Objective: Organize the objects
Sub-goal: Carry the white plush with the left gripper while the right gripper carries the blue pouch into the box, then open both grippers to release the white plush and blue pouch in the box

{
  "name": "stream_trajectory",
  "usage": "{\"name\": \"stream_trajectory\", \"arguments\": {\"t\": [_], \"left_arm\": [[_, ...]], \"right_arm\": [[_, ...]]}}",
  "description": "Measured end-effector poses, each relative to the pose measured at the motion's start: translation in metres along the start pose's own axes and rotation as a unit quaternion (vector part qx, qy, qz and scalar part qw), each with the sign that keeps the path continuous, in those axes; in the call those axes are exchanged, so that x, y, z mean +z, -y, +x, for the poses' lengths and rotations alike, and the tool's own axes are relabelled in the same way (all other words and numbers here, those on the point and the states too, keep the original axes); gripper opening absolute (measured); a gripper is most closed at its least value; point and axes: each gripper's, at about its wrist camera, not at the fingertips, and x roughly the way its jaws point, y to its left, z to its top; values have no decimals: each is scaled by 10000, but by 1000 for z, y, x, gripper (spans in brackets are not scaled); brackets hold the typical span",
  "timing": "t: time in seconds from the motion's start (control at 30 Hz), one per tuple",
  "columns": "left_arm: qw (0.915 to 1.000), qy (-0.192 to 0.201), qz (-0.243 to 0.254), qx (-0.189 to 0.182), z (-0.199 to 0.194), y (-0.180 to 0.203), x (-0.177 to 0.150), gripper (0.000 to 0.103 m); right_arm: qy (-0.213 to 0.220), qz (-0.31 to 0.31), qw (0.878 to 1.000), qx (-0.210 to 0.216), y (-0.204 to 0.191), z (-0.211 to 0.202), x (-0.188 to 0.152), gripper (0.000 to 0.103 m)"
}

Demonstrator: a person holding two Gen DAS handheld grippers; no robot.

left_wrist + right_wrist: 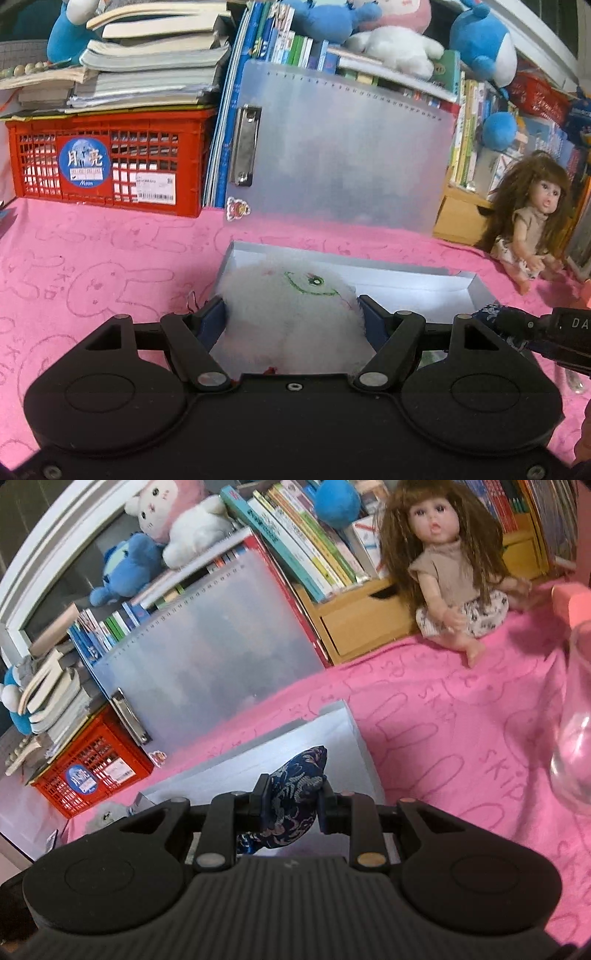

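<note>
Left wrist view: left gripper (291, 314) clamped on the flanks of a fluffy white round plush toy with a green stitched mark (291, 306), held over the near left end of a shallow white cardboard box (476, 284); likely light, soft, compressible, best gripped mid-body. Right wrist view: right gripper (293, 801) clamped on a dark blue embroidered fabric pouch (295, 797) over the same box; likely limp, light, slippery. Setting: pink rabbit-print cloth (424, 720), with a red plastic crate (110, 162), a long-haired doll (450, 572) and shelved books behind.
</note>
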Motion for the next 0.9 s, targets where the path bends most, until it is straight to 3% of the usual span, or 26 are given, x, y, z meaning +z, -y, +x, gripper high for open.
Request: {"name": "stream_trajectory", "arguments": {"t": [0.5,0.6,0.77,0.9], "left_arm": [[9995,29,304,68,4,8,-5,73],[9996,23,277,34,2,7,-4,73],[9998,56,208,-54,-6,7,-3,74],[9994,169,275,-132,-16,10,-1,77]], "right_arm": [[-115,-107,9999,-68,4,13,-9,28],[-50,-170,9998,-115,2,9,-10,33],[108,-334,9993,-148,-4,-1,-10,59],[219,-315,9992,-78,-5,-12,-8,62]]}}
